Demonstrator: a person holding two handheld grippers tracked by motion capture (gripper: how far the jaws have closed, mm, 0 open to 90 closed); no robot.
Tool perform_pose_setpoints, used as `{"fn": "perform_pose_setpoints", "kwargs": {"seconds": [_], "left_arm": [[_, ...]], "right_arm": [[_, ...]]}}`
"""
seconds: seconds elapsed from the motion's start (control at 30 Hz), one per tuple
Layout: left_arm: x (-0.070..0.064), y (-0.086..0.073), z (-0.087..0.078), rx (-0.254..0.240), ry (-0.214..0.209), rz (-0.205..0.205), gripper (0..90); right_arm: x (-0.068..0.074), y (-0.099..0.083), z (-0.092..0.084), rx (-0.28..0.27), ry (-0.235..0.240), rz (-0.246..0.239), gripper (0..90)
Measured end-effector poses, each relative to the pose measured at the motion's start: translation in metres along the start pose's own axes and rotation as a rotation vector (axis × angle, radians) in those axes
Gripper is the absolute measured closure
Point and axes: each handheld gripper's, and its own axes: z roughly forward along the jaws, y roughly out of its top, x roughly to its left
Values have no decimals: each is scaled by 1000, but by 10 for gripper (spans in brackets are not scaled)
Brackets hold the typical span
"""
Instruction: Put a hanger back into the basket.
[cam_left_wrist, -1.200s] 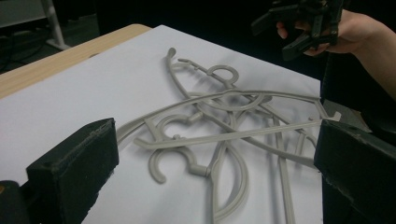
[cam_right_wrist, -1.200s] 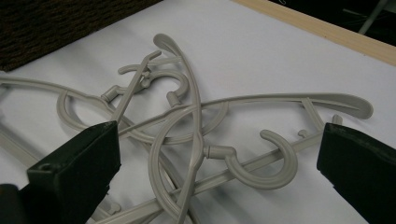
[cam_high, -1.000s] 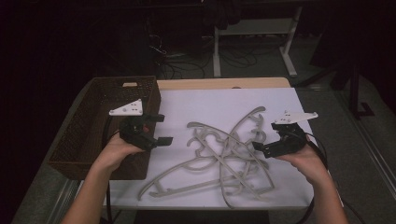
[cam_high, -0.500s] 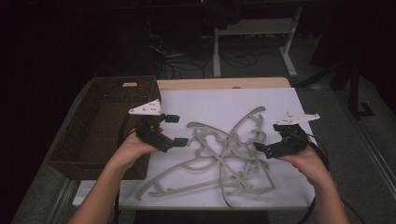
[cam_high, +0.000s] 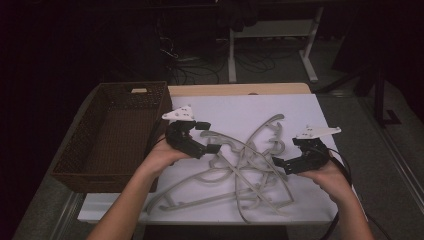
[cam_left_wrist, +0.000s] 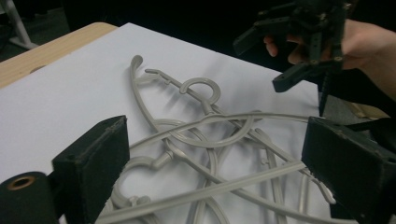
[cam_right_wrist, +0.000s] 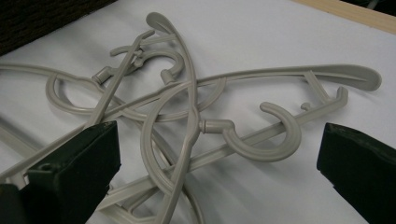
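Both grippers gape empty — left gripper (cam_high: 209, 137), just closing slightly, has slid from basket (cam_high: 75, 150) to hangers (cam_high: 250, 170).

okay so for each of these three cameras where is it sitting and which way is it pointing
High view: above the person's side, facing forward and down on the table; forearms, left gripper, right gripper.
Left gripper view: on that gripper, facing the hangers between open jaws, right gripper beyond.
Right gripper view: on that gripper, facing hangers between open jaws.
All share the hangers.

Tangled hangers (cam_high: 245, 170) lie on the sheet (cam_high: 240, 107), right of the basket (cam_high: 107, 132).
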Motion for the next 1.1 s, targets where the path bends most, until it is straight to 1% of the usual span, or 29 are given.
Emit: {"fn": "perform_pose_setpoints", "kwargs": {"seconds": [0.03, 0.07, 0.1, 0.13, 0.17, 0.23, 0.27, 0.3, 0.33, 0.37, 0.4, 0.43, 0.5, 0.53, 0.67, 0.7, 0.73, 0.77, 0.8, 0.83, 0.87, 0.9, 0.93, 0.97, 1.0, 1.1], "left_arm": [[0, 0, 4, 0, 3, -7, 144], [1, 1, 9, -2, 6, -11, 146], [2, 1, 18, 7, 6, -17, 163], [2, 1, 18, 7, 6, -17, 190], [3, 2, 23, 11, 8, -17, 208], [5, 2, 32, 11, 6, -22, 251], [7, 2, 36, 15, 5, -21, 251], [8, 2, 40, 21, 7, -17, 312], [9, 2, 45, 27, 10, -15, 312], [11, 2, 50, 36, 14, -12, 375], [12, 2, 54, 46, 20, -2, 375], [16, 3, 64, 72, 39, 17, 414], [20, 3, 74, 110, 54, 39, 445], [20, 3, 74, 110, 54, 39, 460], [32, -1, 89, 165, 72, 49, 498], [36, -2, 93, 184, 80, 52, 541], [41, -5, 98, 207, 90, 60, 556], [41, -5, 98, 207, 90, 60, 576], [44, -6, 101, 218, 96, 60, 576], [48, -7, 104, 232, 98, 61, 597], [52, -9, 109, 248, 102, 61, 644], [52, -9, 109, 248, 102, 61, 669], [53, -10, 112, 254, 105, 63, 669], [55, -10, 115, 261, 108, 67, 693], [59, -11, 119, 271, 121, 71, 745], [64, -9, 122, 263, 131, 71, 826]], "right_arm": [[-1, -1, -1, -5, 1, 6, 0], [-1, -2, -1, -6, 2, 8, 0], [-2, -2, -2, -7, -1, 7, 0], [-2, -2, -2, -7, -1, 7, 0], [-3, -3, -3, -12, -1, 15, 0], [-4, -3, -4, -13, -5, 12, 0], [-4, -3, -4, -13, -5, 12, 0], [-4, -4, -4, -13, -7, 13, 0], [-4, -4, -4, -13, -7, 13, 0], [-5, -4, -4, -12, -8, 15, 0], [-5, -4, -4, -12, -8, 15, 0], [-6, -4, -4, -14, -7, 16, 0], [-6, -4, -5, -14, -7, 16, 0], [-6, -4, -5, -14, -7, 16, 0], [-7, -3, -7, -17, -12, 16, 0], [-7, -3, -7, -20, -13, 18, 0], [-7, -3, -7, -21, -12, 18, 0], [-8, -3, -7, -20, -12, 17, 0], [-8, -3, -7, -20, -12, 17, 0], [-7, -3, -7, -19, -11, 18, 0], [-7, -3, -7, -14, -8, 13, 0], [-6, -3, -6, -12, -8, 11, 0], [-6, -3, -6, -12, -8, 11, 0], [-6, -3, -6, -9, -7, 11, 0], [-5, -4, -5, -3, -6, 9, 0], [-3, -4, -4, 3, -6, 3, 0]]}}
